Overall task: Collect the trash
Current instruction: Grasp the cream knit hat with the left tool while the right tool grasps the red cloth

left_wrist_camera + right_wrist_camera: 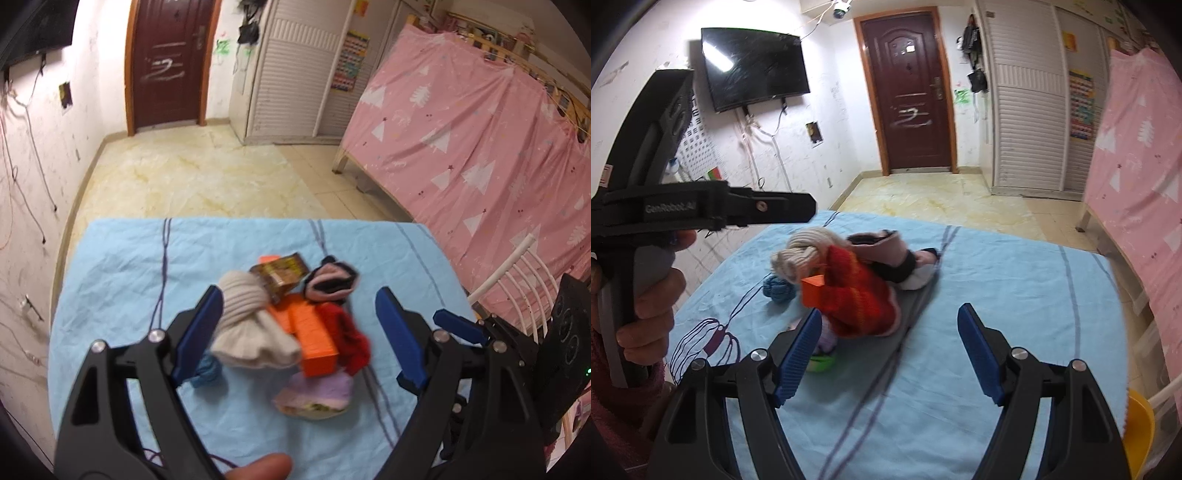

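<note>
A pile lies on the table's light blue cloth (122, 266): a cream sock (247, 325), an orange box (314, 336), a brown wrapper (282, 275), a red sock (349, 339), a pink-and-black sock (332, 280), a lilac item (317, 397) and a blue yarn ball (205, 371). My left gripper (299, 332) is open, hovering above the pile with nothing in it. My right gripper (890, 354) is open and empty, just in front of the red sock (860, 295). The orange box (812, 291), cream sock (801, 254) and blue ball (779, 290) also show there.
A bed under a pink cover (480, 147) stands to the right, with a white chair (517, 280) beside the table. A yellow object (1141, 424) sits at the table's right edge. A TV (753, 70), a brown door (912, 92) and a wardrobe (1030, 110) line the far walls.
</note>
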